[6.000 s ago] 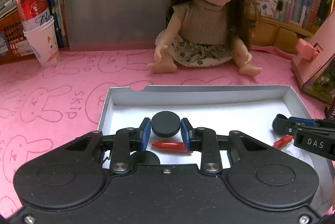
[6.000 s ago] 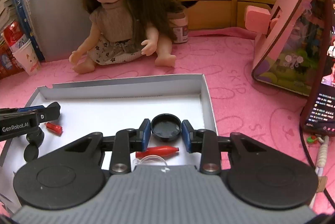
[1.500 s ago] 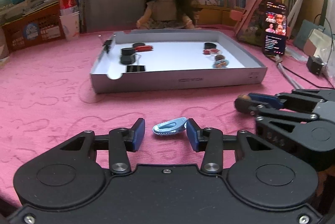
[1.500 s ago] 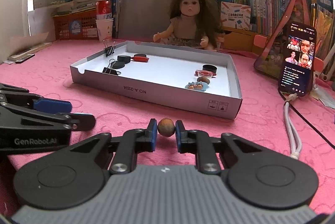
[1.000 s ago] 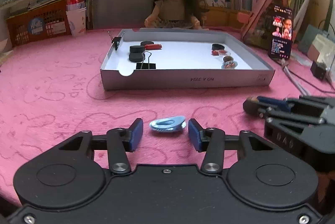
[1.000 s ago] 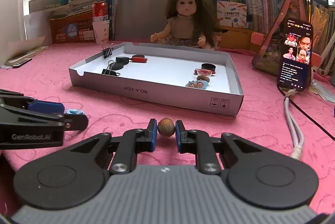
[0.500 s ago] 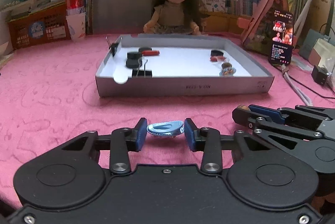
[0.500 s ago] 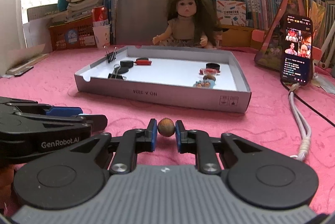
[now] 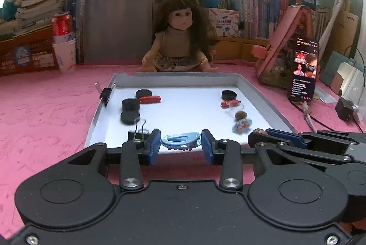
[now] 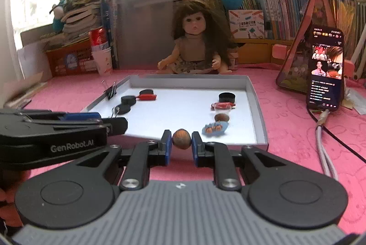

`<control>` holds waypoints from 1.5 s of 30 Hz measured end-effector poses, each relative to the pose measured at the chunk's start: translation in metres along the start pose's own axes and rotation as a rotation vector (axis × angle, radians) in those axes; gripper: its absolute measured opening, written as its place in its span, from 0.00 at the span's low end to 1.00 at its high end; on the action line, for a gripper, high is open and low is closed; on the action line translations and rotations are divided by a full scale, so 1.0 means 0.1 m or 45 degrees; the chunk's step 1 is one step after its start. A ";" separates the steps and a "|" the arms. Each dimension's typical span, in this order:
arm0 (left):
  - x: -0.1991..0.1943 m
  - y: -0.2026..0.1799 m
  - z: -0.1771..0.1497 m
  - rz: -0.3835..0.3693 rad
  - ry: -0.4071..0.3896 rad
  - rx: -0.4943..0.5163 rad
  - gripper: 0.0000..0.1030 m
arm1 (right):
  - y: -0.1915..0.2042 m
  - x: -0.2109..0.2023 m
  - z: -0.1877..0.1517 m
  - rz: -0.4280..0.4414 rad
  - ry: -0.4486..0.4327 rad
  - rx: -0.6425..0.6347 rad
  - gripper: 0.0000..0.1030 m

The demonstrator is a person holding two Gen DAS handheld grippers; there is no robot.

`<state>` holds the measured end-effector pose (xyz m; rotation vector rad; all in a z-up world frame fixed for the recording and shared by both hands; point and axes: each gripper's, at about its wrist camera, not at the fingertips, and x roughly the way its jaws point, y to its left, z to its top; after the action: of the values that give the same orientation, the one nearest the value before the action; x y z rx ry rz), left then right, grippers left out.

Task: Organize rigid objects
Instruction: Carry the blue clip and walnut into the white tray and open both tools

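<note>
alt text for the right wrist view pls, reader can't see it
The right gripper pinches a small brown nut above the near edge of a white tray on a pink cloth. The tray holds black caps, red pieces and another nut; the left gripper reaches in from the left.

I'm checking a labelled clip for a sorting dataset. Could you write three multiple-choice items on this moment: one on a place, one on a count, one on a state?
1. Where in the tray does the other brown nut lie?
A. right side
B. left side
C. outside it

2. How many black round caps lie in the tray's left half?
A. one
B. three
C. five

3. What is the right gripper doing?
A. open, holding nothing
B. shut on a brown nut
C. shut on a red clip

Answers:
1. A, it sits between the red clip and the blue clip near the right wall.
2. B, three are grouped there.
3. B, both pads press on the nut.
</note>
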<state>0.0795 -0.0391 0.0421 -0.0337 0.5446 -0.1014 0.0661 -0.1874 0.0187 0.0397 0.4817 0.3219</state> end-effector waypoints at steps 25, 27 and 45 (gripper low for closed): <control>1.07 0.18 0.36 0.075 0.137 0.005 0.35 | -0.23 0.97 0.37 -0.030 0.157 0.079 0.22; 1.09 0.18 0.37 0.078 0.141 0.008 0.35 | -0.23 1.00 0.37 -0.035 0.162 0.077 0.22; 1.25 0.18 0.35 0.083 0.176 0.014 0.36 | -0.25 1.13 0.39 -0.040 0.189 0.081 0.26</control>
<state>0.2054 -0.0339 0.0064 0.0021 0.6828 -0.0432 0.1860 -0.1738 -0.0007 0.0704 0.6389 0.2796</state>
